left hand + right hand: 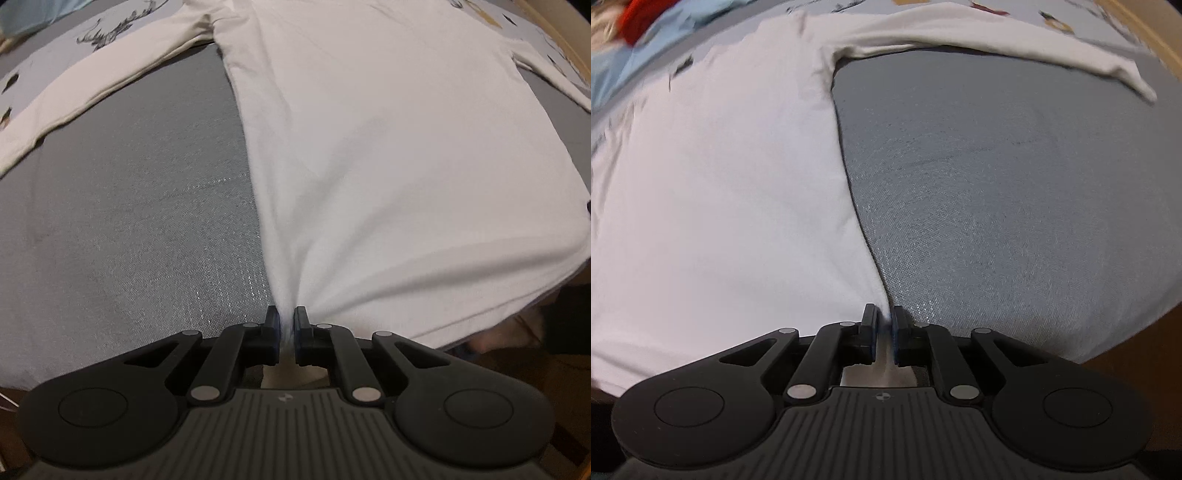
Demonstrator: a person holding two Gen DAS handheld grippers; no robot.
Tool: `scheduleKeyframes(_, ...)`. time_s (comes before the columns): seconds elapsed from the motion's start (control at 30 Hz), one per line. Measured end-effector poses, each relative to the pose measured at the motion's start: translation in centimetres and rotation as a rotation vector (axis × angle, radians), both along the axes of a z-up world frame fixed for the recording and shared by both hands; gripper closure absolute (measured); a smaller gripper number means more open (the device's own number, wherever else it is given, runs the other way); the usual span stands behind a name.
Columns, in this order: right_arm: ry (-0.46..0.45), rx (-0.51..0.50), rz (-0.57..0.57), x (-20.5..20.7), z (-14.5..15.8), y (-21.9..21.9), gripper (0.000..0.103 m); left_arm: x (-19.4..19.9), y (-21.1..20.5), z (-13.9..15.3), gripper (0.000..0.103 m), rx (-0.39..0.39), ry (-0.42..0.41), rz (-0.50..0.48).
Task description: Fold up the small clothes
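Observation:
A white long-sleeved shirt (388,147) lies flat on a grey bed cover (129,221), sleeves spread out to both sides. My left gripper (285,318) is shut on the shirt's near left hem corner, and the cloth bunches into folds between its pads. In the right wrist view the same shirt (720,184) fills the left half. My right gripper (885,316) is shut on the near right hem corner, with white cloth pinched between the blue pads. The right sleeve (997,44) stretches across the far side.
A patterned sheet with animal prints (99,37) lies beyond the shirt. Light blue fabric (635,55) and something red (639,14) sit at the far left. The bed's near edge (1108,332) drops off to a brown floor at the right.

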State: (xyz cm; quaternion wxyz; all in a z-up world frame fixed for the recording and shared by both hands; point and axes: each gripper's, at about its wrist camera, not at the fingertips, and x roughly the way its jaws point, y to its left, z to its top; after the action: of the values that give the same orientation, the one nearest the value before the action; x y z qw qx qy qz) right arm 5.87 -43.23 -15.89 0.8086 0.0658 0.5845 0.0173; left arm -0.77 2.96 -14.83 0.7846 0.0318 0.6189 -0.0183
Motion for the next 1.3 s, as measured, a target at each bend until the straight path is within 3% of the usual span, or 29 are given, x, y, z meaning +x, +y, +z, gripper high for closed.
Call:
scheduleKeyframes(0.13,-0.057,-0.092,-0.048,-0.2,1.1,-0.3,0.095,-0.1,0.3,1.6,0.071,-0.042,-0.114,0.028)
scheduleKeyframes(0.2,-0.151,-0.080,-0.084,-0.2,2.6,-0.8,0.093,-0.2,0.2,2.8,0.069,-0.078,-0.198,0.016)
scheduleKeyframes(0.27,-0.226,-0.019,-0.062,-0.4,3.7,-0.5,0.081,-0.3,-0.6,3.1,0.069,-0.118,-0.233,-0.024)
scheduleKeyframes(0.37,-0.229,0.028,0.039,-0.3,3.3,1.2,0.063,0.1,-2.5,1.6,0.069,-0.124,-0.173,-0.105)
scheduleKeyframes(0.43,-0.124,-0.008,0.130,-0.1,1.4,2.8,0.058,0.1,-3.6,-0.9,0.068,-0.048,-0.041,-0.132)
scheduleKeyframes(0.5,-0.024,-0.084,0.190,-0.2,-0.6,4.0,0.059,0.1,-3.9,-0.8,0.067,-0.037,-0.060,-0.137)
scheduleKeyframes(0.63,-0.095,-0.049,0.182,-0.2,0.7,4.2,0.056,-0.7,-3.6,0.4,0.067,-0.080,-0.107,-0.105)
scheduleKeyframes(0.77,-0.040,-0.083,0.172,0.0,-0.8,4.5,0.055,0.0,-3.9,-0.3,0.067,-0.051,-0.053,-0.104)
scheduleKeyframes(1.13,-0.271,-0.018,0.069,0.1,3.3,3.8,0.055,0.7,-3.2,3.3,0.066,-0.107,-0.251,-0.038)
scheduleKeyframes(1.3,-0.325,-0.010,0.045,0.5,3.7,3.5,0.054,0.6,-2.6,4.6,0.066,-0.136,-0.330,-0.024)
